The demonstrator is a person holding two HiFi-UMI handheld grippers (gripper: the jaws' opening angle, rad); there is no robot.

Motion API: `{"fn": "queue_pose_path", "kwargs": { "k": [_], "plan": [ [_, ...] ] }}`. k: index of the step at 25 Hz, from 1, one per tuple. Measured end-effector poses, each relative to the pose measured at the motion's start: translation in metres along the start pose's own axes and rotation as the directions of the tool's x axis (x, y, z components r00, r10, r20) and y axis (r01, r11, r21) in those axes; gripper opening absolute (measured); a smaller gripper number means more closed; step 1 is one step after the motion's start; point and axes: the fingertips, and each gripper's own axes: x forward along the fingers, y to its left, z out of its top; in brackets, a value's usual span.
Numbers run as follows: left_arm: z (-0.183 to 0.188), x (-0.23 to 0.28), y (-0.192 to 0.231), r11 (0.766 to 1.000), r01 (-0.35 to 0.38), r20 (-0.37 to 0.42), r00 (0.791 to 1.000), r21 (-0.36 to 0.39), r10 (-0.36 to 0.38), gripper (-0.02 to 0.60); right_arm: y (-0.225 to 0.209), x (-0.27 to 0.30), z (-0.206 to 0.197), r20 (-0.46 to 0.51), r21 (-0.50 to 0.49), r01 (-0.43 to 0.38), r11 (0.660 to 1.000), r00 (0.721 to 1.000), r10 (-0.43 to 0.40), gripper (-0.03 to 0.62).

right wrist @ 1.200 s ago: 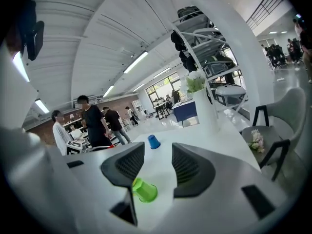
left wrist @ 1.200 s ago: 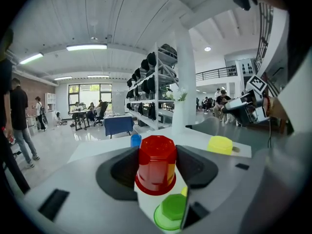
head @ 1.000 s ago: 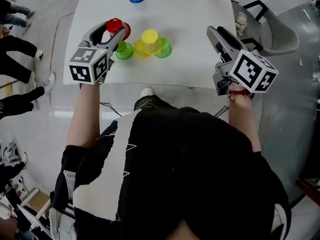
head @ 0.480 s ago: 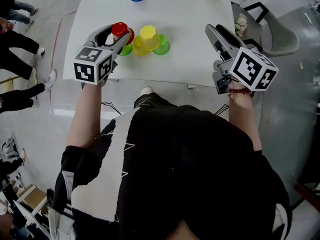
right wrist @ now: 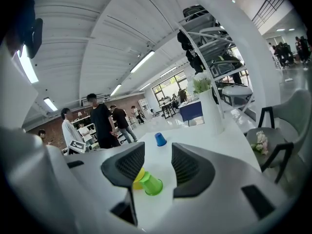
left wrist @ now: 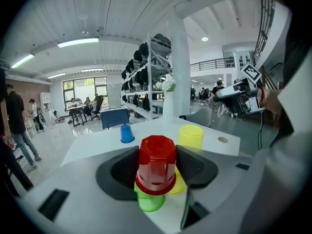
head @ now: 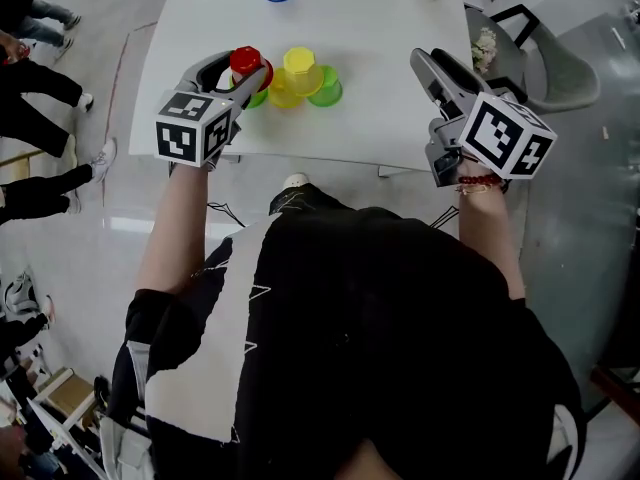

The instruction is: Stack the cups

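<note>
The left tongs (left wrist: 157, 165) are pinching the upside-down red cup (head: 246, 61) by its faceted sides, holding it right over an upturned green cup (left wrist: 147, 202) near the bench's (head: 380, 18) front edge, apparently lining it up to nest. It is looking glossy and translucent, rim flaring downward. A yellow cup (head: 298, 68) is sitting just beside. The right tongs (right wrist: 153, 165) are hanging spread and empty, well apart, probably waiting

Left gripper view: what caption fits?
Hand-held gripper holding a red cup over a green cup on a white table.
</note>
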Motion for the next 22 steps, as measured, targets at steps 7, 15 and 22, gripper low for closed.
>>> {"fn": "queue_pose_path", "kwargs": {
  "k": [7,15,22],
  "plan": [
    [-0.0028,0.0034,-0.0019,1.0,0.029,-0.007,1.0,0.001,-0.029,0.244,0.0016,-0.0006,-0.0002,-0.004,-0.002,0.005,1.0,1.0,-0.005,0.176],
    [-0.0021,0.0078,-0.0067,0.998,0.065,-0.016,0.998,0.018,-0.065,0.245,-0.0019,-0.0002,-0.0039,-0.008,0.004,0.014,1.0,1.0,-0.014,0.176],
    [-0.0055,0.008,-0.0071,0.997,0.072,-0.033,0.997,0.016,-0.071,0.265,-0.0001,0.0011,-0.0049,-0.018,0.004,0.011,1.0,1.0,-0.011,0.176]
  ]
}}
